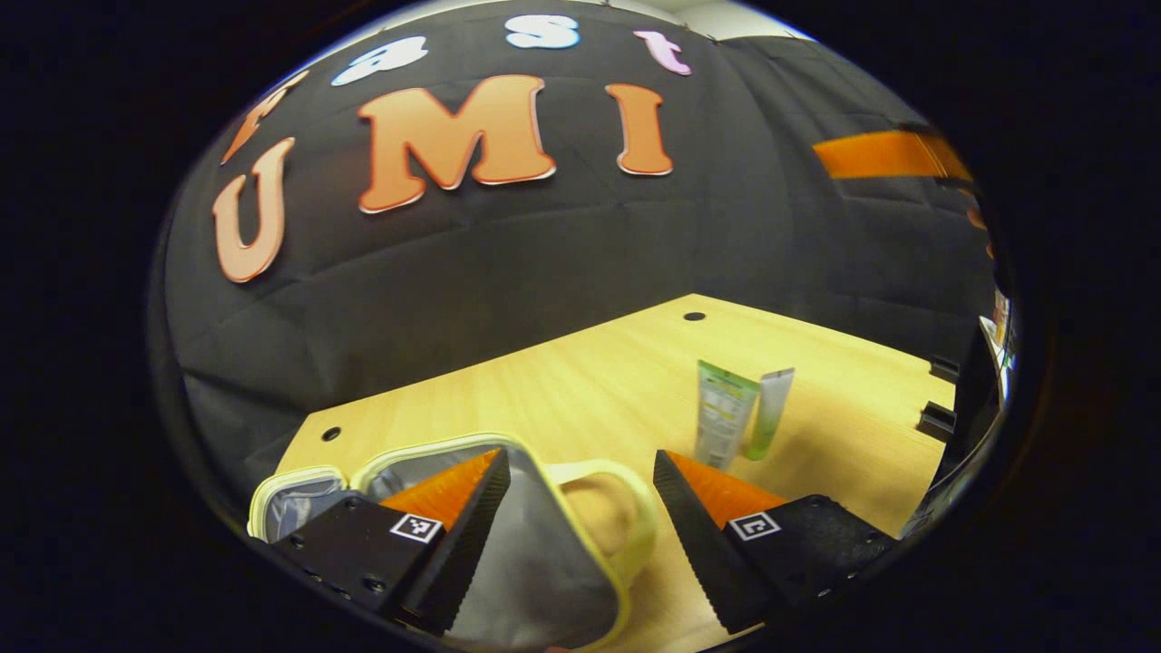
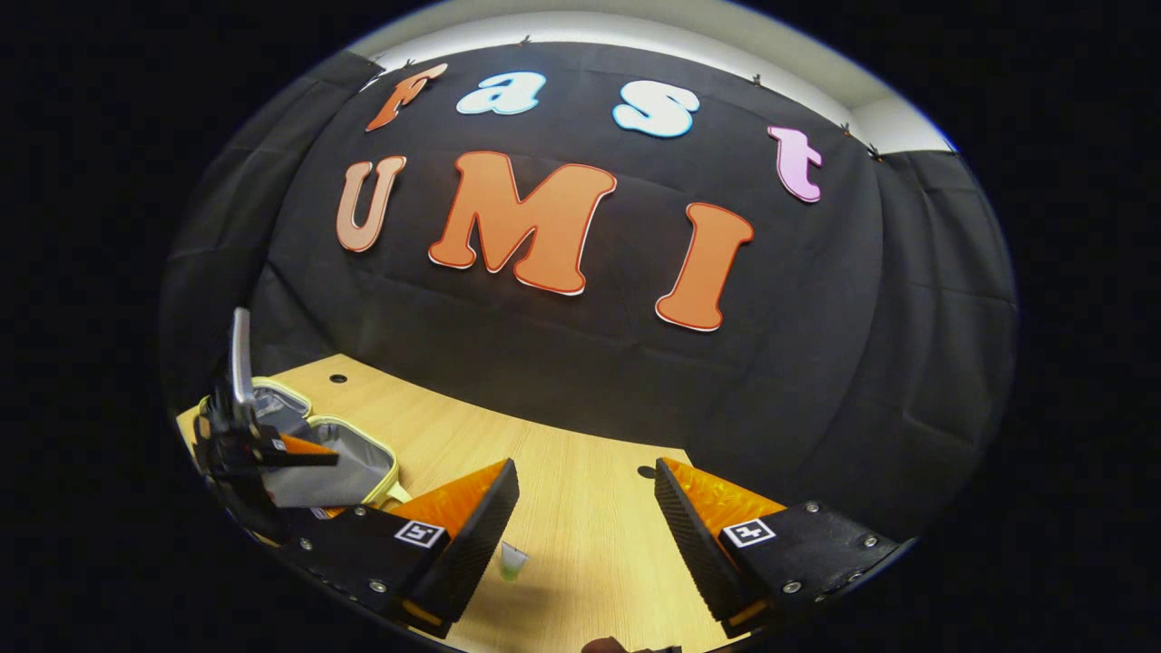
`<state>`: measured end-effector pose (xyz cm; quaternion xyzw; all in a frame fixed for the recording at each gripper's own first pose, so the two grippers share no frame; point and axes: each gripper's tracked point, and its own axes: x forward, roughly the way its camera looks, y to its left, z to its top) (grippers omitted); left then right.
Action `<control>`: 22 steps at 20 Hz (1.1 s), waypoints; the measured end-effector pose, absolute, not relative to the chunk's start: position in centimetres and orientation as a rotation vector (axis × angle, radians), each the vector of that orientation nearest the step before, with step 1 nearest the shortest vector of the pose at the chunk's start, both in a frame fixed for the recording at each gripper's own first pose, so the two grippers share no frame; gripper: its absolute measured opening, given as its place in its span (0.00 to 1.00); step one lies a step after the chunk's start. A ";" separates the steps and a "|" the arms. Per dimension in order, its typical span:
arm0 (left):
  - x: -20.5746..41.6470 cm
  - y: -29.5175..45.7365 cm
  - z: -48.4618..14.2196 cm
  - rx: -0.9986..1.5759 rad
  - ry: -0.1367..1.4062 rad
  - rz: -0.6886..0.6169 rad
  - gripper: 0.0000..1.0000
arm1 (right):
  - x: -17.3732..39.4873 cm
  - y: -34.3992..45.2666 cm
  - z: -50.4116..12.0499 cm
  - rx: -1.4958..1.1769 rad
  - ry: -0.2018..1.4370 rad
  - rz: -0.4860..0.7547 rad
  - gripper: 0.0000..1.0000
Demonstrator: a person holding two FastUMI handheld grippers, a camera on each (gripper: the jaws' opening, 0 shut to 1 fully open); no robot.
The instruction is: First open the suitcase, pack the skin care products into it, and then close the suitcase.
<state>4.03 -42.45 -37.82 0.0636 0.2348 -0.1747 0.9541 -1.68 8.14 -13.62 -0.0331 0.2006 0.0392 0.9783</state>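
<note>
- The small pale-yellow soft suitcase with a grey lining (image 1: 535,544) lies open on the light wooden table (image 1: 617,381), so we judge the opening step done; in the left gripper view it sits right under our left gripper (image 1: 580,535), whose jaws stand apart and hold nothing.
- The skin care products, two standing squeeze tubes (image 1: 726,422) in green and white, wait on the table well apart from the suitcase, so packing and closing are still ahead, as far as we can tell.
- The right gripper (image 2: 585,535) has its jaws apart too, empty, with a tube top (image 2: 512,560) peeking between them on the table.
- The right gripper view adds the other gripper seen from the side over the suitcase (image 2: 340,458); the left gripper view adds the tubes at full height.
</note>
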 end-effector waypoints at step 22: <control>7.0 -54.8 -44.9 0.084 0.595 -0.515 0.41 | -1.8 2.9 -17.9 -0.044 0.512 0.036 0.96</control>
